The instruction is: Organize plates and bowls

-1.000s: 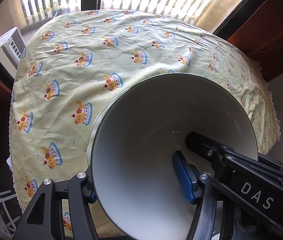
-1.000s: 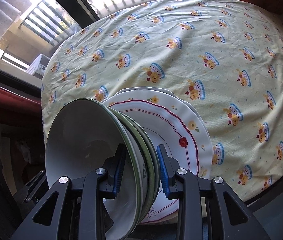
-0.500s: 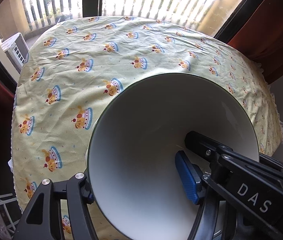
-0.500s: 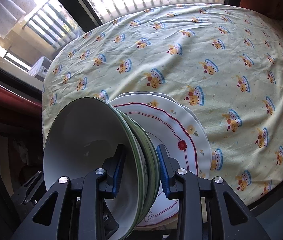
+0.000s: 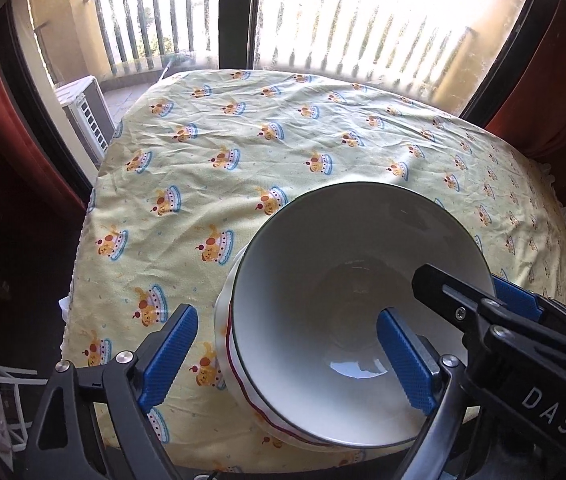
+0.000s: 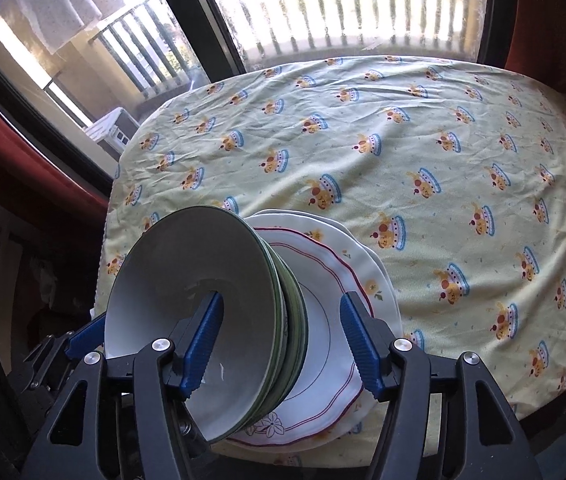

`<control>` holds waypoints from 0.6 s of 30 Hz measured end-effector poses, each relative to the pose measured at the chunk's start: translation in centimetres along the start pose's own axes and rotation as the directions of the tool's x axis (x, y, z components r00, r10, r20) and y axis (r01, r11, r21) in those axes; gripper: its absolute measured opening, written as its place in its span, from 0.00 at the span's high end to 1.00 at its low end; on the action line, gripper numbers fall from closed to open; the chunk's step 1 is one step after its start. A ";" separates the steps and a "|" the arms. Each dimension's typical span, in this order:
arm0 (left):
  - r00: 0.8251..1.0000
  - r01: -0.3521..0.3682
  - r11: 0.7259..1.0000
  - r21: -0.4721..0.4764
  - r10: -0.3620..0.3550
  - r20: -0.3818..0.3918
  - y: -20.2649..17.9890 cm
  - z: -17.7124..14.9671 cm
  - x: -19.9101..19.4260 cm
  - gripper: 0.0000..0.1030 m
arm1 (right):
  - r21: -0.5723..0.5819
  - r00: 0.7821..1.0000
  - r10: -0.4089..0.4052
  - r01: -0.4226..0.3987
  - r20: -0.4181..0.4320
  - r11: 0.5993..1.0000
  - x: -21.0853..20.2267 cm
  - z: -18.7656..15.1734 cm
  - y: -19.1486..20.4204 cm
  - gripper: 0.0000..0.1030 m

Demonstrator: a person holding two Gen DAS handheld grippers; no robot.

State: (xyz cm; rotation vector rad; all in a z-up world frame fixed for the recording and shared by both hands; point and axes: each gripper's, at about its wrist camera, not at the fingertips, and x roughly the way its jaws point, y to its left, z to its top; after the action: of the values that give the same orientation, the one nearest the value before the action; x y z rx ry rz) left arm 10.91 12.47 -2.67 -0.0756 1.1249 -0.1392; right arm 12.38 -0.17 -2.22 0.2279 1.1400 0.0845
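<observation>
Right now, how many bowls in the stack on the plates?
At least 3: the white bowl on top, and two green-rimmed bowls nested under it on the plates. More may be hidden inside the stack.

A home, by the look of it, a dining spot right up against a balcony. The table wears a crumpled pale yellow tablecloth (image 5: 283,152) printed with cartoon dogs in cups. Behind it, a dark-framed glass door (image 5: 239,16) gives onto a sunlit balcony railing (image 5: 143,28), with an air-conditioner outdoor unit (image 5: 87,116) sitting out there. Red curtains (image 6: 23,136) hang at both sides. On the cloth, household crockery: a stack of bowls (image 6: 211,312) on flowered plates (image 6: 347,280).
</observation>
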 end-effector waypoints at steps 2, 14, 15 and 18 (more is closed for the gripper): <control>0.999 -0.014 1.000 -0.009 0.014 0.041 -0.6 0.0 -1.0 0.10 | -0.022 0.999 0.003 -0.002 0.035 1.000 -1.1 0.0 -0.4 0.36; 0.974 -0.036 0.994 -0.100 0.057 0.218 -4.7 -2.8 -5.3 0.10 | -0.074 0.980 0.035 -0.021 0.196 0.997 -7.2 -0.6 -5.4 0.28; 0.972 -0.041 0.994 -0.098 0.063 0.226 -5.1 -3.3 -5.3 0.10 | -0.078 0.979 0.034 -0.019 0.199 0.997 -7.5 -1.0 -5.9 0.28; 0.969 -0.048 0.993 -0.106 0.072 0.238 -6.2 -4.6 -5.2 0.10 | -0.085 0.976 0.022 -0.004 0.217 0.996 -8.2 -2.2 -7.6 0.28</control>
State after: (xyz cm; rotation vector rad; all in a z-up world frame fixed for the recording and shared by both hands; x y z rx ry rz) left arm 4.08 7.12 0.77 -0.1438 0.8889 -0.0180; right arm 6.61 -8.74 2.50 0.1657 0.9146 0.1161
